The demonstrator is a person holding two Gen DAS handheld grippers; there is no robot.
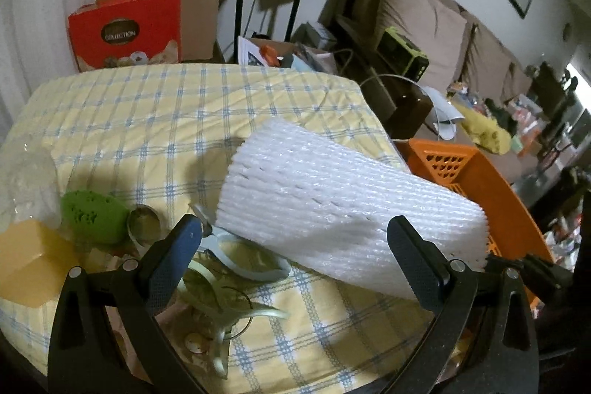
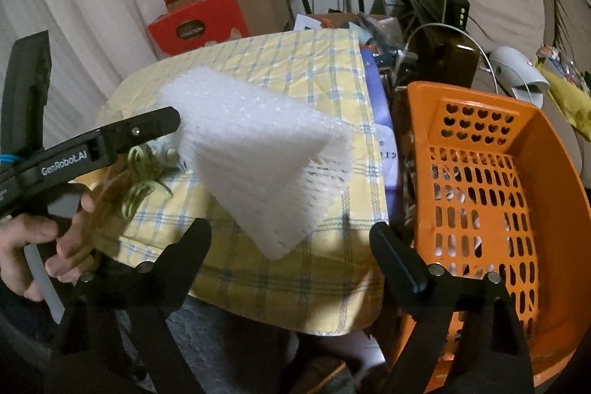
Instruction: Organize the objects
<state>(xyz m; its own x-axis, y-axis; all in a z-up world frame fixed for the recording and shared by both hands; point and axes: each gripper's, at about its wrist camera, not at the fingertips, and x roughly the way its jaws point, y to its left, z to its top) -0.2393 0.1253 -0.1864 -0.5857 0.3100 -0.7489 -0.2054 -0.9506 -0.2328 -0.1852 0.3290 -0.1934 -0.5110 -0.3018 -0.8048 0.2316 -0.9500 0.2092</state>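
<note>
A white ribbed foam sleeve is in the air over the right side of the yellow checked table, tilted toward the orange basket. It also shows in the right wrist view. My left gripper is open, its fingers wide apart and not clamping the foam. In the right wrist view the left gripper's finger touches the foam's left edge. My right gripper is open and empty, just below the foam's lower corner. The orange basket stands to its right.
A green sponge, a yellow block, a metal ring, pale ribbon loops and a clear bag lie at the table's left. Red boxes, speaker stands and a cluttered sofa stand behind.
</note>
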